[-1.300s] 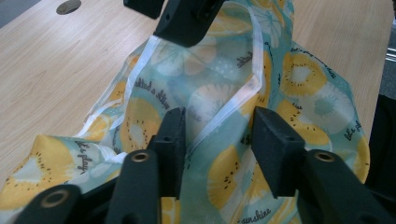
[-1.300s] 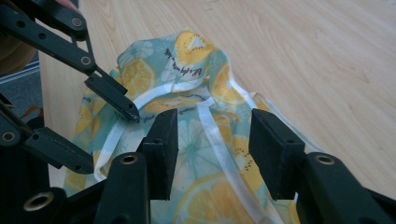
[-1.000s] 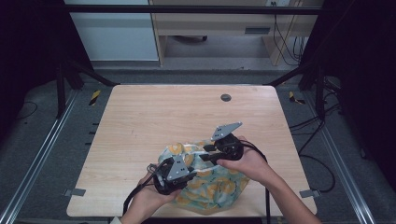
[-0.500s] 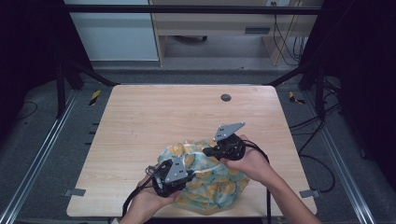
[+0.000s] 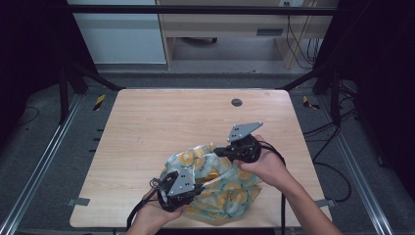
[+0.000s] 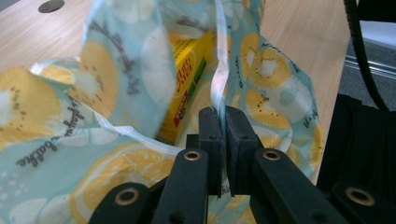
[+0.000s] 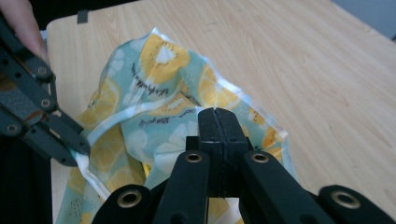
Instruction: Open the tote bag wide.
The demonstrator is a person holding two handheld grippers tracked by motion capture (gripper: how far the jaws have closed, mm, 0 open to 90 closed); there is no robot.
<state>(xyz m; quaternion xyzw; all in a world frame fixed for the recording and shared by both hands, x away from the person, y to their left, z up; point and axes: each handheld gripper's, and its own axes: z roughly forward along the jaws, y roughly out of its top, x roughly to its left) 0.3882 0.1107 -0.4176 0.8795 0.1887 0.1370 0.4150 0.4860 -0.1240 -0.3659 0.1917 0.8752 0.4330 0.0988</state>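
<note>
Bag status: soft light-blue cloth bag w/ yellow citrus-slice print [image 5: 220, 188] lies crumpled on the pale wooden surface [image 5: 161, 127], near edge, slightly right of centre. Both grippers are on it.

Left gripper [image 5: 195, 188], at the bag's near-left side: fingers [image 6: 210, 135] closed nearly flat, pinching a thin white-hemmed edge of the fabric between the pads. They've just finished closing that last bit. Left gripper view shows the hem running up out of the pinch, w/ the bag mouth gaping behind it.

Right gripper [image 5: 218, 152], at the bag's far-right side, pointing left: fingers [image 7: 208, 123] fully together, pads meeting w/ no visible gap, having snapped closed just now. In the right gripper view the tips sit right over the bag's white-hemmed rim; can't tell for sure whether fabric is caught between the pads or just lying behind them.

Inside the bag: yellow cardboard box w/ red and green print [image 6: 187, 70], standing tilted, partly hidden by a fabric fold.

Round dark grommet [image 5: 237, 102] in the surface, far side, well apart from the bag. Person's hands come in from the near edge, one per gripper.
</note>
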